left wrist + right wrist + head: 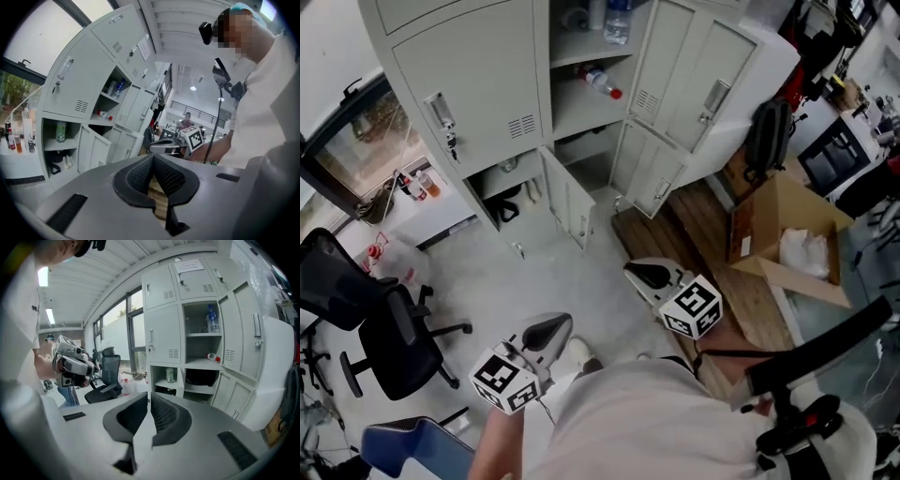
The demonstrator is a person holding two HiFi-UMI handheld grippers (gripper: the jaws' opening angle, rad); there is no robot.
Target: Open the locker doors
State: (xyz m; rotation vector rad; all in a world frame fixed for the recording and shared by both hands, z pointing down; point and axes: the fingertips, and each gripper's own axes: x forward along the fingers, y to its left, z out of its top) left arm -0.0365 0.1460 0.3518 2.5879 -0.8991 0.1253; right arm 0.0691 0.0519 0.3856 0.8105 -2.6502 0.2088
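Bare floor (534,281) runs up to the lockers (469,84). An office chair (389,328) crowds the left, a cardboard box (787,230) (flaps open) the right.

The person wears a loose white shirt (647,422). A small black camera (206,32) sits at the head, and a thin black cable (220,112) hangs down the chest. The left gripper (558,323) and right gripper (637,272) each have a pale grey shell, black cross-hatched pads (173,178) and a white cube with black square markers (691,307).
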